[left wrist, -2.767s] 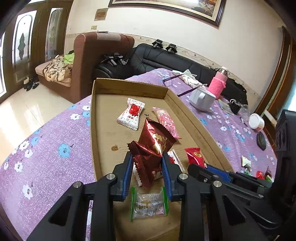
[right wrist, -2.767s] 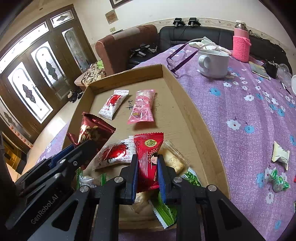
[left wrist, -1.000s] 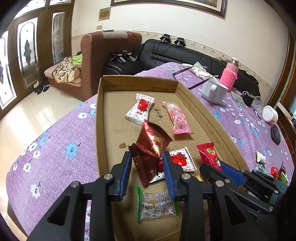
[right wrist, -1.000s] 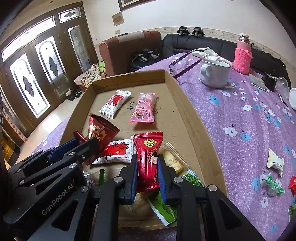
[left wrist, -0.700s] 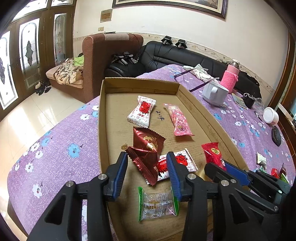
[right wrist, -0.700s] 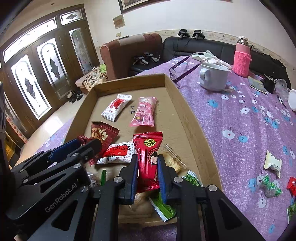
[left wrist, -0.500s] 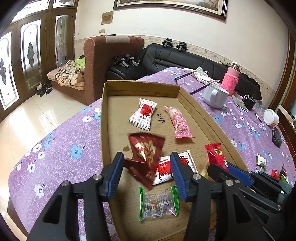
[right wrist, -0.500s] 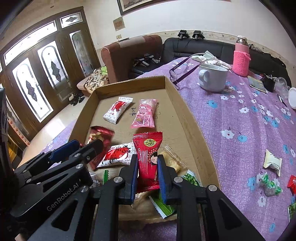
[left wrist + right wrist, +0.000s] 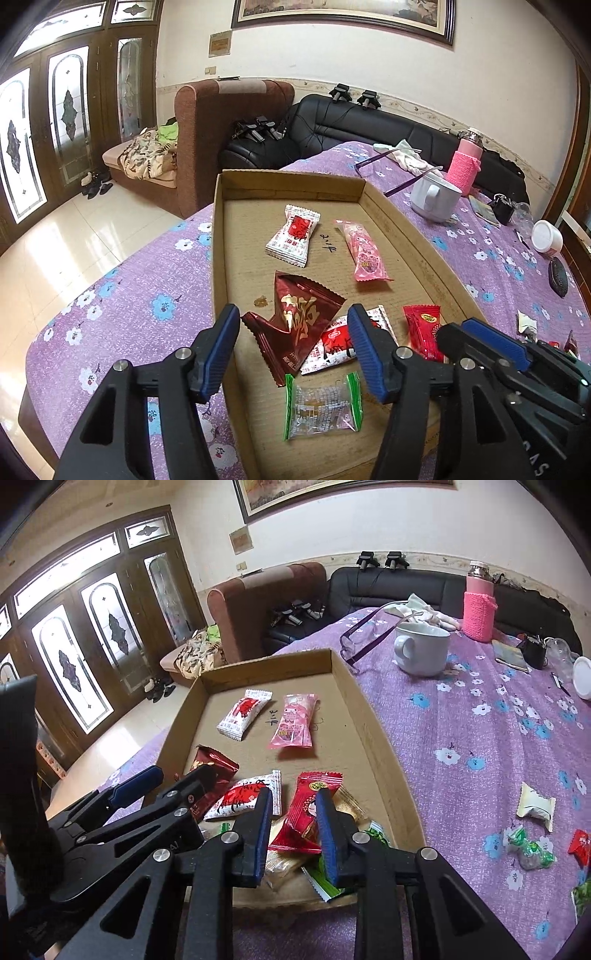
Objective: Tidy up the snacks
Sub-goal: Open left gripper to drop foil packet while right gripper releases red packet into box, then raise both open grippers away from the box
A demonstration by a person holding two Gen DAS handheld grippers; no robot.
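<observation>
A shallow cardboard tray (image 9: 218,236) holds several snacks. A dark red foil packet (image 9: 299,321) lies flat in it, below my open left gripper (image 9: 291,328). My right gripper (image 9: 293,812) stands open around a bright red packet (image 9: 306,812) that lies in the tray (image 9: 384,760); it also shows in the left wrist view (image 9: 421,328). A white-and-red packet (image 9: 293,240), a pink packet (image 9: 364,254) and a clear green-edged candy (image 9: 321,406) also lie in the tray.
Loose candies (image 9: 532,849) lie on the purple flowered cloth right of the tray. A white mug (image 9: 421,653), purple glasses (image 9: 362,635) and a pink-sleeved bottle (image 9: 478,609) stand farther back. Sofas stand behind the table.
My left gripper opened and the dark red packet dropped flat into the tray. My right gripper opened off the bright red packet. Both grippers drew back a little.
</observation>
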